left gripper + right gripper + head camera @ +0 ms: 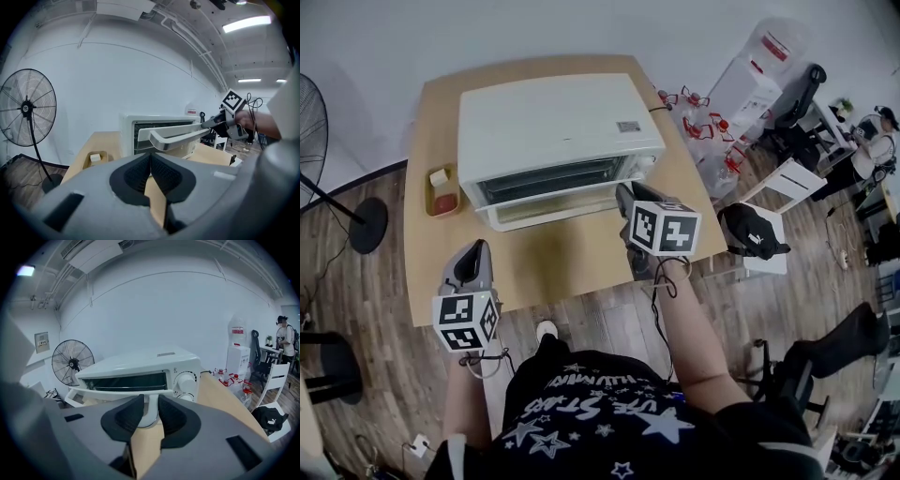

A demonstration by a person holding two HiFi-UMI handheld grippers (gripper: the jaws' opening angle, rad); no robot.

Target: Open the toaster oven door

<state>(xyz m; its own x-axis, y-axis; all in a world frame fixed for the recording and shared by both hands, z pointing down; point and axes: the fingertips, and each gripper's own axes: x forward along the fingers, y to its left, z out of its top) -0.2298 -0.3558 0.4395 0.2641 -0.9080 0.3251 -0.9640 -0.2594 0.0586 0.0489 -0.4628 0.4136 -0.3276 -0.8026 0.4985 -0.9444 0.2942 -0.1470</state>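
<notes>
A white toaster oven point(553, 122) stands on the wooden table point(572, 267). Its glass door point(546, 204) hangs partly open, tipped toward me. My right gripper point(623, 195) is at the right end of the door handle point(149, 401), and in the right gripper view the white handle fills the gap between its pads point(125, 416). The left gripper view shows the handle point(180, 137) sticking out from the oven point(140, 126) with the right gripper point(220, 121) on its end. My left gripper point(476, 248) hovers over the table's front left, shut and empty point(151, 161).
A small tray point(442, 190) with a white block and something red sits left of the oven. A standing fan point(309, 122) is off the table's left side. Bottles point(703, 117), a white chair with a black bag point(750, 230) and a person point(285, 338) are to the right.
</notes>
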